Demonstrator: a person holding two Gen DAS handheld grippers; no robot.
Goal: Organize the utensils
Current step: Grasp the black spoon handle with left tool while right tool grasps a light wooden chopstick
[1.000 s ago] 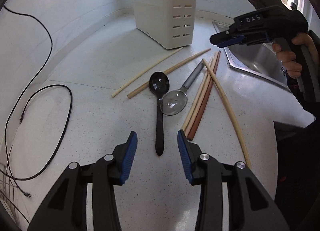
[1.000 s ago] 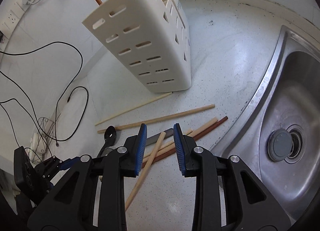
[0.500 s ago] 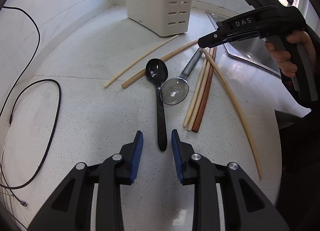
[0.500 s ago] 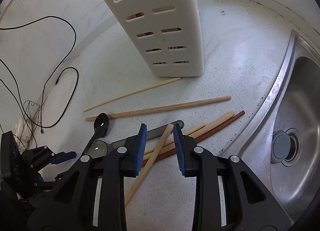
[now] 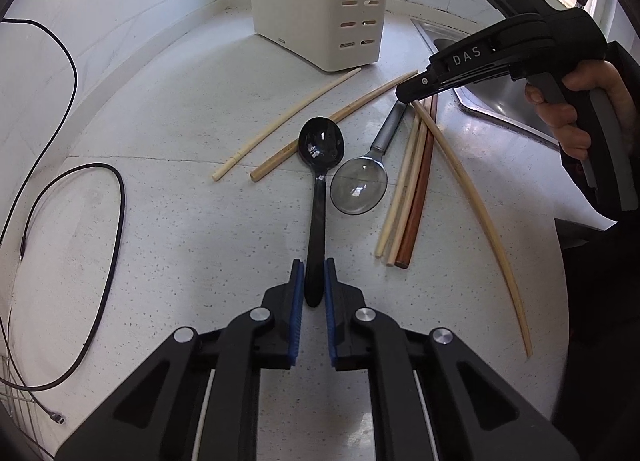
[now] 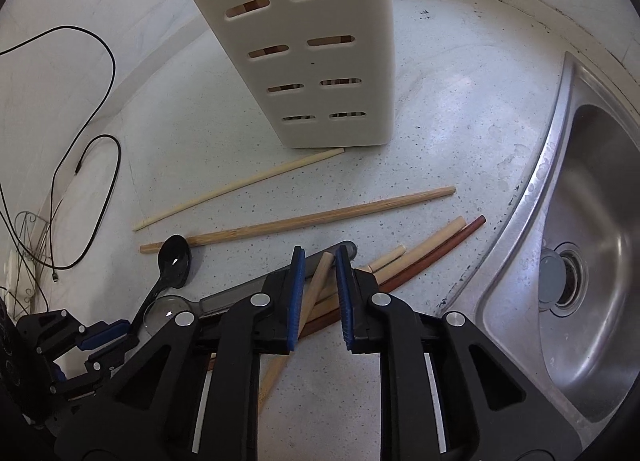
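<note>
A black spoon [image 5: 320, 153] lies on the white counter, bowl away from me. My left gripper [image 5: 313, 273] has closed onto its handle end. A metal spoon [image 5: 360, 185] lies beside it among several pale and brown chopsticks [image 5: 412, 189]. My right gripper [image 6: 320, 261] is open, its jaws either side of the tip of a long pale chopstick [image 6: 316, 285], with a gap on both sides. The cream slotted utensil holder [image 6: 312, 45] stands behind and also shows in the left wrist view [image 5: 320, 9].
A steel sink [image 6: 580, 269] lies to the right of the chopsticks. Black cables [image 5: 100, 229] loop on the counter at left. The tiled wall rises behind the holder.
My left gripper moved forward and closed around the black spoon's handle. My right gripper came down toward the long chopstick's tip, staying open.
</note>
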